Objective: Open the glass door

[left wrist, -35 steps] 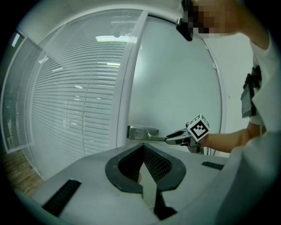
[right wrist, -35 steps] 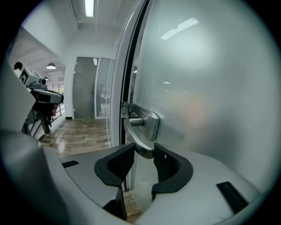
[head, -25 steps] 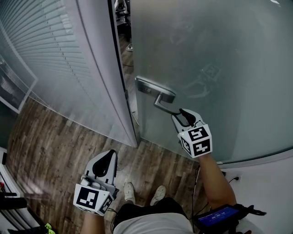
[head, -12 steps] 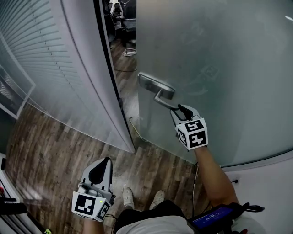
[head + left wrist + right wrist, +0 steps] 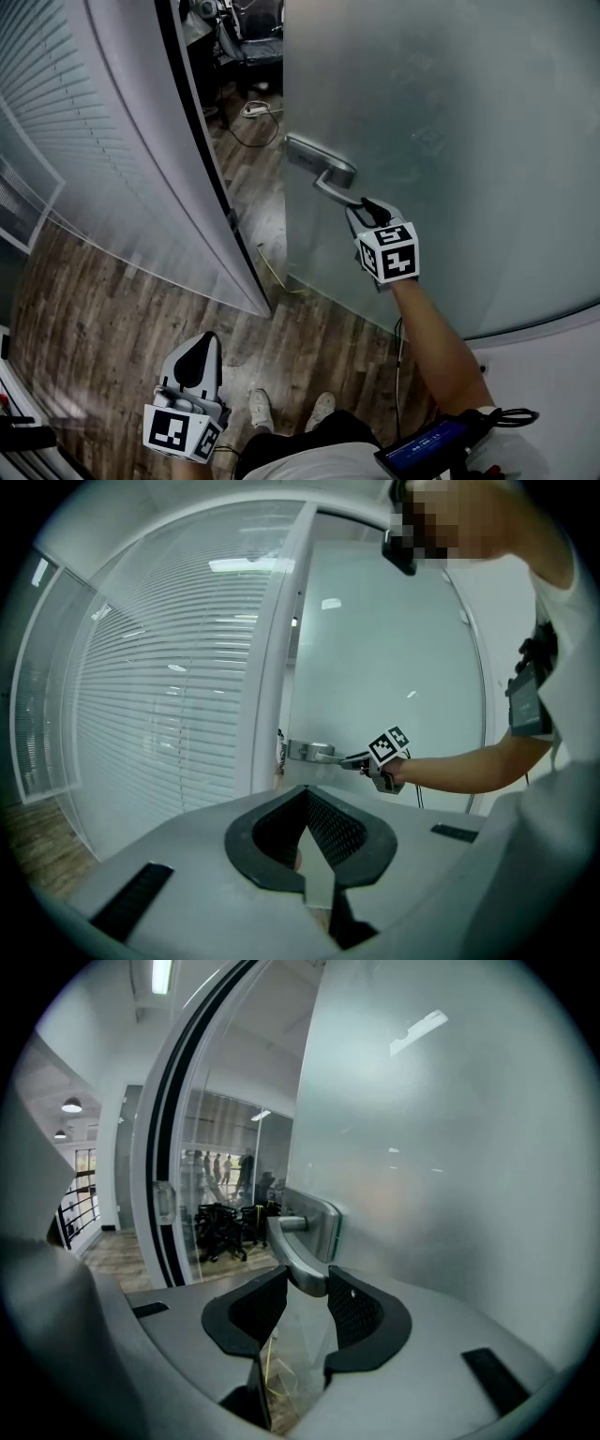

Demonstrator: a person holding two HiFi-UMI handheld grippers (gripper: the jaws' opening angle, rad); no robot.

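Observation:
The frosted glass door [image 5: 450, 112] stands ajar, its edge well clear of the dark door frame [image 5: 202, 159]. Its metal lever handle [image 5: 328, 178] points toward me. My right gripper [image 5: 367, 208] is shut on the lever's free end; in the right gripper view the handle [image 5: 295, 1251] lies pinched between the black pads at the right gripper [image 5: 307, 1283]. My left gripper [image 5: 197, 349] hangs low near my body, shut and holding nothing. In the left gripper view its left gripper [image 5: 307, 794] tips meet, and the handle [image 5: 314, 752] shows far ahead.
A frosted wall with blinds [image 5: 84, 141] runs along the left. Wood floor [image 5: 94, 309] lies below. Through the gap I see office chairs [image 5: 248, 42] and a cable [image 5: 253, 112] on the floor. My shoes [image 5: 291, 408] stand close to the door's foot.
The door has swung further open with the right gripper on its handle, so the gap at the frame is wider. The left gripper sits lower in the head view.

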